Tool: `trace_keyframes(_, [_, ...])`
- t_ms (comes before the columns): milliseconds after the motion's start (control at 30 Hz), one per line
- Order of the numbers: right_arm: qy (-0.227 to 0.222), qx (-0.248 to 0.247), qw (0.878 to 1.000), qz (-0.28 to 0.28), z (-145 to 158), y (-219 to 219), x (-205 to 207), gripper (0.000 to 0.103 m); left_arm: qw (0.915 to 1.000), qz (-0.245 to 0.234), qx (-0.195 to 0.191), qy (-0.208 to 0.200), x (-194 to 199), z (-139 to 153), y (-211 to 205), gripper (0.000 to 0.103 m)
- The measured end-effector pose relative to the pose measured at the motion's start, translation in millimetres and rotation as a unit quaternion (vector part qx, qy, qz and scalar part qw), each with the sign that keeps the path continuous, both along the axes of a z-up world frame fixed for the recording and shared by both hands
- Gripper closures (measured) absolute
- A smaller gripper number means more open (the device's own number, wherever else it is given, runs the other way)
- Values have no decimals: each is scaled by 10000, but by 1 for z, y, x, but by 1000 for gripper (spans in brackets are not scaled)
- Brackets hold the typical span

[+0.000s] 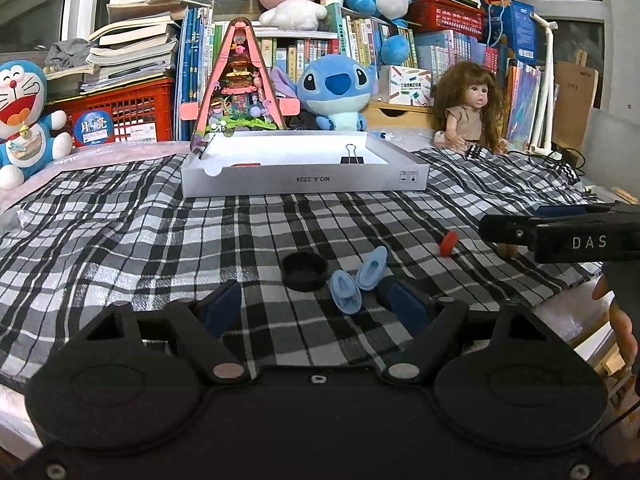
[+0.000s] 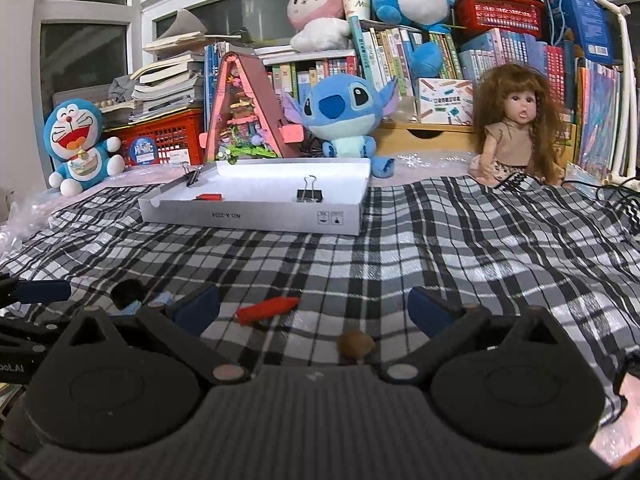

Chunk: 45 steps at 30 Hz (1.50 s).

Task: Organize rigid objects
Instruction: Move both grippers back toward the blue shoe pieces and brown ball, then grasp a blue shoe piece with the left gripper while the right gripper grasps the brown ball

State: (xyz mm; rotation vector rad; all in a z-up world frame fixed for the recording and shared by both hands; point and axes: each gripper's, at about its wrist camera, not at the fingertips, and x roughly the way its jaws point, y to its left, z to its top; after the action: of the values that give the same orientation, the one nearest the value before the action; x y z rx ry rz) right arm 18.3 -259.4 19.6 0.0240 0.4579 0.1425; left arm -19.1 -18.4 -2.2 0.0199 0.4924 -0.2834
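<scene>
- We hold 2 tools low over the checked cloth (image 1: 120, 216), both pointing toward the white tray (image 1: 304, 182) that lies well ahead.
- Our left tool (image 1: 316, 302) stands wide and holds nothing; the 2 small blue doll shoes (image 1: 358, 280) lie just in front of it, nearer to its right finger, and the black round lid (image 1: 303, 271) lies beside them to the left, between the 2 fingers' lines.
- The shoes lie touching each other, their long axes pointing roughly away from us and leaning a little apart.
- Our right tool (image 2: 312, 310) is also wide and empty; the red piece (image 2: 267, 309) lies between its fingers, nearer the left one, with its long axis across the opening, slightly tilted.
- A small brown round thing (image 2: 355, 344) sits closer to the tool body, behind the fingertips.
- We judge that each hand takes what is in front of it: the left hand the shoes or the lid, the right hand the red piece.
- The tray already contains a black binder clip (image 2: 309, 194) and a red item (image 2: 208, 197).
</scene>
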Motion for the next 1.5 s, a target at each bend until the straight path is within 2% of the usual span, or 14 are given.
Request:
trace_keyframes(100, [9, -28, 10000, -47, -3, -2, -4, 0, 10000, -12, 16, -7, -2, -1, -2, 34])
trace_keyframes(167, [20, -41, 10000, -82, -6, -4, -7, 0, 10000, -38, -4, 11, -1, -1, -2, 47])
trace_keyframes(267, [32, -57, 9999, -127, -8, -6, -10, 0, 9999, -82, -80, 60, 1, 0, -2, 57])
trace_keyframes(433, [20, -89, 9998, -174, -10, -9, -13, 4, 9998, -120, -120, 74, 6, -1, -6, 66])
trace_keyframes(567, [-13, -208, 9996, -215, -11, -9, -14, 17, 9971, -218, -672, 282, 19, -4, -2, 73])
trace_keyframes(600, [-7, -224, 9995, -240, -11, -8, -14, 22, 9960, -144, -764, 431, 24, -6, -1, 76])
trace_keyframes(633, [33, -237, 9994, -263, -12, -8, -12, 27, 9956, -70, -794, 499, 28, -8, 0, 84])
trace_keyframes(667, [98, -247, 9993, -282, -13, -8, -11, 36, 9960, -4, -755, 474, 29, -9, -1, 87])
trace_keyframes(700, [175, -251, 9991, -288, -14, -7, -10, 46, 9966, 13, -694, 441, 30, -10, -1, 87])
trace_keyframes(733, [250, -262, 9989, -292, -16, -7, -8, 49, 9970, 19, -660, 410, 30, -10, -2, 87])
trace_keyframes(800, [346, -292, 9986, -273, -19, -5, -6, 66, 9976, -7, -584, 379, 29, -10, -3, 88])
trace_keyframes(867, [360, -345, 9983, -291, -19, -3, -5, 74, 9982, -1, -494, 341, 28, -10, -4, 88])
trace_keyframes(1000, [310, -309, 9986, -288, -16, -2, -5, 79, 9985, 86, -456, 299, 26, -7, -2, 88])
trace_keyframes(1500, [209, -380, 9989, -203, -10, 8, -4, 79, 9987, 214, -423, 186, 25, 1, 3, 87])
